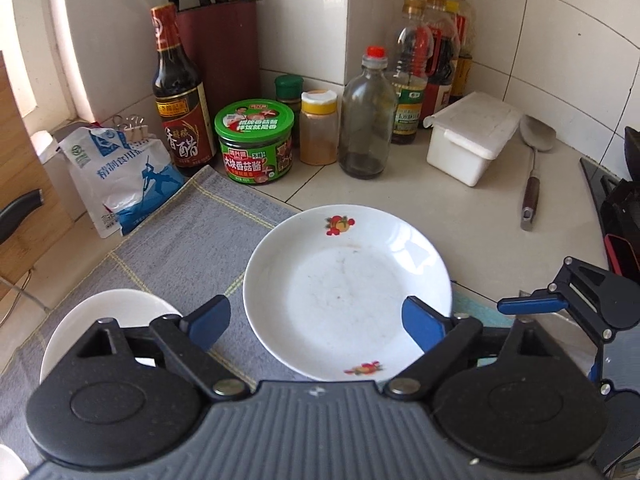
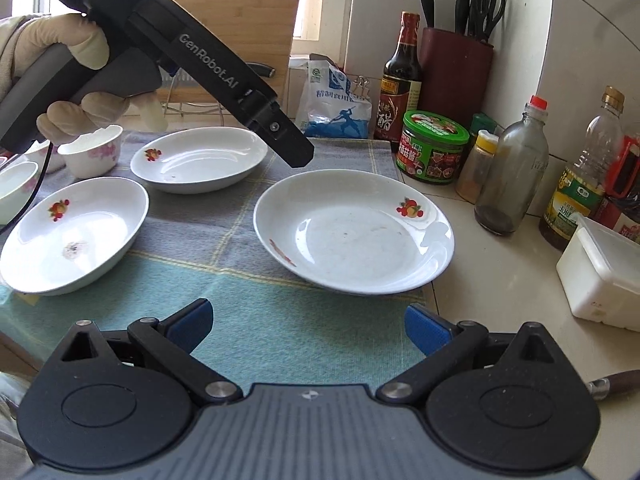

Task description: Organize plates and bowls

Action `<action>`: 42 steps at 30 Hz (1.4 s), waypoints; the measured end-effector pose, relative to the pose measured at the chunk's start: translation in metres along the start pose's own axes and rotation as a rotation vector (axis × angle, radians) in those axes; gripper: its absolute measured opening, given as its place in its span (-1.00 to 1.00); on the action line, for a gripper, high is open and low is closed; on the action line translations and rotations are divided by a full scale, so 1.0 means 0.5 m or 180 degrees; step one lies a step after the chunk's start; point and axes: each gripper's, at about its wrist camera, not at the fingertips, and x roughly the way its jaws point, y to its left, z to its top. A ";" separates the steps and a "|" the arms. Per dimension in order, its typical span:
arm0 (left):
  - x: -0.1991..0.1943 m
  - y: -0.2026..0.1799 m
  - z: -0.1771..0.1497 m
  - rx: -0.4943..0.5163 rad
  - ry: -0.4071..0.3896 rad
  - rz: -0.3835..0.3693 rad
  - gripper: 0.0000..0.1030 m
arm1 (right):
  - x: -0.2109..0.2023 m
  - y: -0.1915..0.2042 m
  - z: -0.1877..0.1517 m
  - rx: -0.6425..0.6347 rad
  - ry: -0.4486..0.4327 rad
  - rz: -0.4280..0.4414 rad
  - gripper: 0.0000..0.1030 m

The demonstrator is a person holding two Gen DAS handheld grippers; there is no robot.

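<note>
A white plate (image 1: 348, 292) with fruit prints lies at the right edge of the grey-green cloth (image 1: 192, 240). My left gripper (image 1: 316, 324) hovers over its near rim, open, pads touching nothing. From the right wrist the same plate (image 2: 354, 232) lies ahead of my right gripper (image 2: 308, 328), which is open and empty over the cloth. Two more fruit-print plates (image 2: 76, 236) (image 2: 200, 158) sit to the left, with small flowered bowls (image 2: 92, 150) (image 2: 16, 188) behind them. A gloved hand (image 2: 72, 44) holds the left tool's black housing (image 2: 224, 76) above the plates.
Along the tiled wall stand a vinegar bottle (image 1: 180, 96), a green-lidded jar (image 1: 256, 144), a spice shaker (image 1: 318, 128), a glass bottle (image 1: 366, 120), oil bottles (image 1: 424, 68) and a knife block (image 1: 220, 40). A salt bag (image 1: 120, 176), a white box (image 1: 468, 136), a spatula (image 1: 534, 160) and the stove edge (image 1: 612, 200) surround the cloth.
</note>
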 end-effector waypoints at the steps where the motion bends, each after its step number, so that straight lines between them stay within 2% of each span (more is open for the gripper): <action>1: -0.010 -0.004 -0.005 -0.0014 -0.0023 0.0009 0.81 | -0.006 0.004 -0.001 -0.0008 -0.0015 0.0004 1.00; 11: -0.113 -0.037 -0.087 -0.0281 -0.0193 0.0192 0.85 | -0.060 0.051 -0.012 -0.0119 -0.0150 0.0171 1.00; 22: -0.205 -0.025 -0.218 -0.0927 -0.0230 0.0624 0.88 | -0.075 0.107 -0.014 -0.0341 -0.0219 0.0470 1.00; 31: -0.237 0.038 -0.286 -0.1197 -0.0037 0.0989 0.88 | 0.006 0.179 -0.006 -0.0495 -0.0082 0.0832 1.00; 42: -0.243 0.118 -0.327 -0.1301 0.0111 0.1074 0.88 | 0.088 0.272 0.006 -0.0706 0.0064 0.1103 1.00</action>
